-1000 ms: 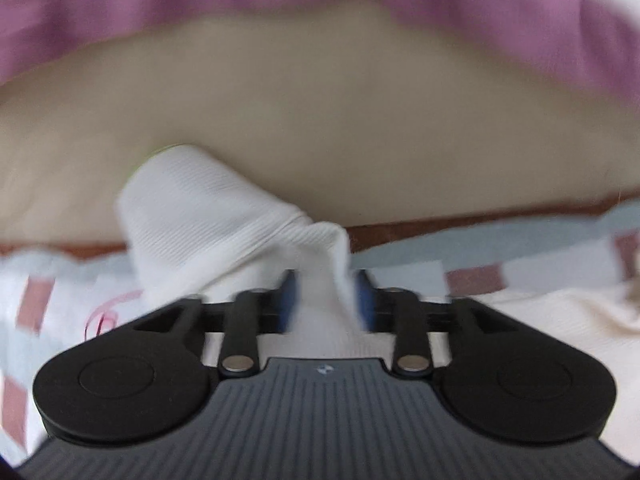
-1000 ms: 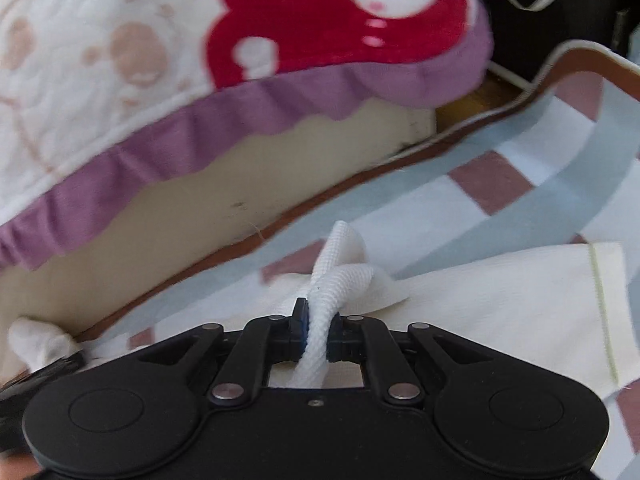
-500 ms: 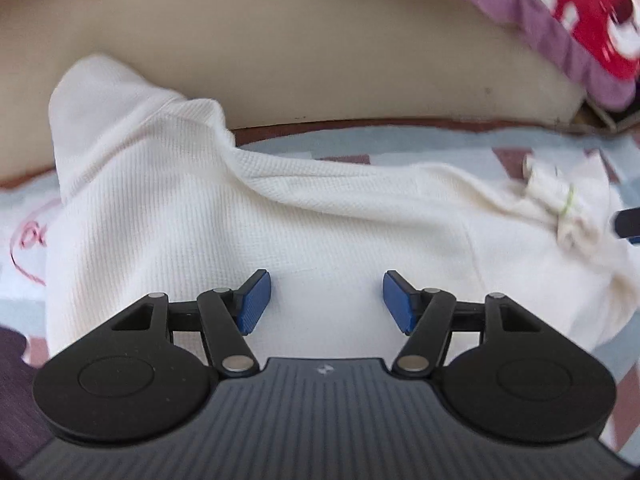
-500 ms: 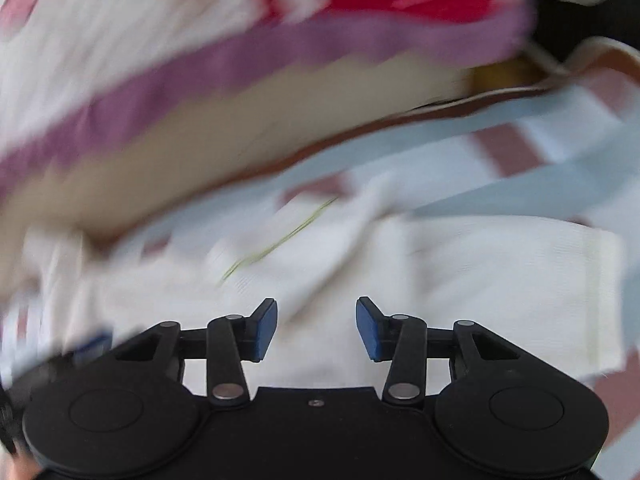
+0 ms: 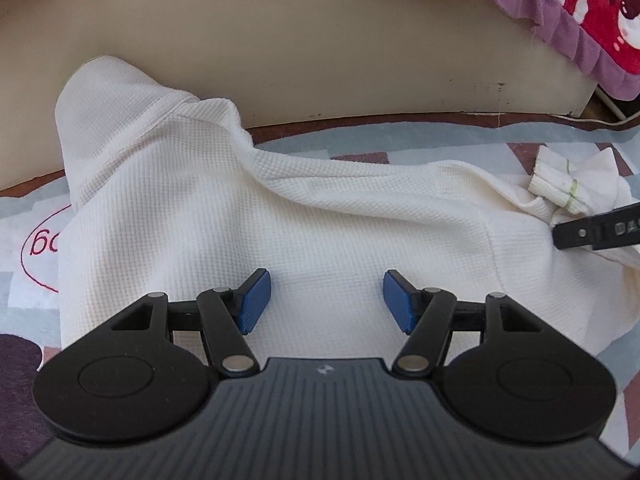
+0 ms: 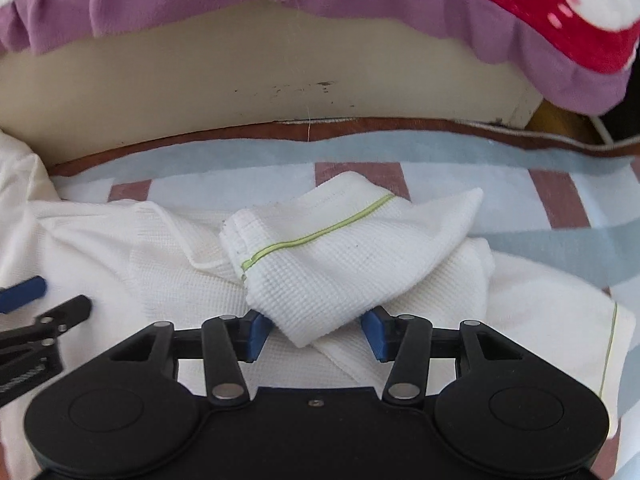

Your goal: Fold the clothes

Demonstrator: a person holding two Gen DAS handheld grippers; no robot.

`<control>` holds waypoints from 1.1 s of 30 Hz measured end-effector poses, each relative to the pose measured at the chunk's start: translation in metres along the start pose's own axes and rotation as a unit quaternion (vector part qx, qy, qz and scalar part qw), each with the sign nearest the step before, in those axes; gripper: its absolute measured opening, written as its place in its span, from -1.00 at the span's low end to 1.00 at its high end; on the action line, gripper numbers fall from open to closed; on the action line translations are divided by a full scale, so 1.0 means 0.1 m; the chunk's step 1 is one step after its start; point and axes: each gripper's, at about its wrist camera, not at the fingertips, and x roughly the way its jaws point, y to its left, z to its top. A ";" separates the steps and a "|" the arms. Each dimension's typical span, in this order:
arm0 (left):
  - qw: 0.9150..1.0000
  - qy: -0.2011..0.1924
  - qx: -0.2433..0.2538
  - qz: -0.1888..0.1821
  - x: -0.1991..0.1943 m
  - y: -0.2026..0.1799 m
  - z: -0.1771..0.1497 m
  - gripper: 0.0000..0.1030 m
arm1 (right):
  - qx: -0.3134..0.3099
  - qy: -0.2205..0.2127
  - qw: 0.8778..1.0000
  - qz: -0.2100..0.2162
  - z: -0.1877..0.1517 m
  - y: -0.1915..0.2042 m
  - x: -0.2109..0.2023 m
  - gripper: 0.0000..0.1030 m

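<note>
Striped bedspread (image 6: 400, 152); white garment (image 5: 320, 220) newly released.

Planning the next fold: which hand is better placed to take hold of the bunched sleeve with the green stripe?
Right. The right gripper has its fingers straddling the striped sleeve. The left gripper is open over flat garment, with the sleeve off to its right.

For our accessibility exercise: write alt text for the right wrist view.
The right gripper, whose jaws have just been closing, straddles a bunched white sleeve with a green stripe on a cream waffle-knit garment. It lies on a checked mat; the left gripper shows at the left edge.
</note>
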 end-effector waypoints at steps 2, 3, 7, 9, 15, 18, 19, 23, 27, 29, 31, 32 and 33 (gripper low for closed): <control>1.000 0.008 -0.008 0.004 0.03 0.00 0.04 0.20 | 0.019 -0.038 0.999 -0.009 0.02 -0.08 -0.06 -0.78; 1.000 0.013 -0.012 0.008 0.01 0.01 0.06 0.20 | 0.030 -0.059 0.998 -0.014 0.03 -0.13 -0.11 -0.79; 1.000 -0.001 -0.007 0.011 -0.09 -0.07 0.14 0.18 | 0.057 -0.146 0.988 0.010 0.10 -0.79 -0.63 -0.81; 1.000 -0.025 0.012 0.000 -0.19 -0.16 0.14 0.18 | 0.100 -0.163 0.981 0.001 0.06 -1.22 -0.84 -0.80; 0.993 -0.048 0.077 -0.077 -0.44 -0.66 0.05 0.20 | 0.251 -0.084 0.964 0.042 -0.30 -2.34 -0.50 -0.78; 0.986 -0.040 0.116 -0.109 -0.50 -0.94 -0.04 0.22 | 0.268 -0.068 0.960 0.050 -0.39 -2.50 -0.38 -0.78; 0.984 -0.035 0.130 -0.117 -0.52 -1.04 -0.07 0.22 | 0.274 -0.070 0.957 0.056 -0.41 -2.53 -0.40 -0.78; 0.975 -0.015 0.166 -0.144 -0.50 -1.37 -0.23 0.22 | 0.365 -0.104 0.925 0.021 -0.45 -2.57 -0.50 -0.78; 0.965 -0.025 0.213 -0.148 -0.43 -1.71 -0.40 0.50 | 0.448 -0.150 0.877 0.090 -0.63 -2.78 -0.60 -0.78; 0.963 -0.034 0.240 -0.122 -0.33 -1.87 -0.44 0.52 | 0.489 -0.165 0.847 0.126 -0.74 -2.87 -0.61 -0.78; 0.963 -0.036 0.254 -0.083 -0.25 -1.95 -0.40 0.00 | 0.507 -0.166 0.833 0.147 -0.79 -2.90 -0.59 -0.77; 0.965 -0.035 0.254 -0.057 -0.22 -1.96 -0.36 -0.69 | 0.510 -0.163 0.829 0.159 -0.80 -2.90 -0.56 -0.77; 0.970 -0.033 0.234 -0.052 -0.24 -1.90 -0.29 -0.77 | 0.514 -0.160 0.826 0.171 -0.81 -2.90 -0.54 -0.77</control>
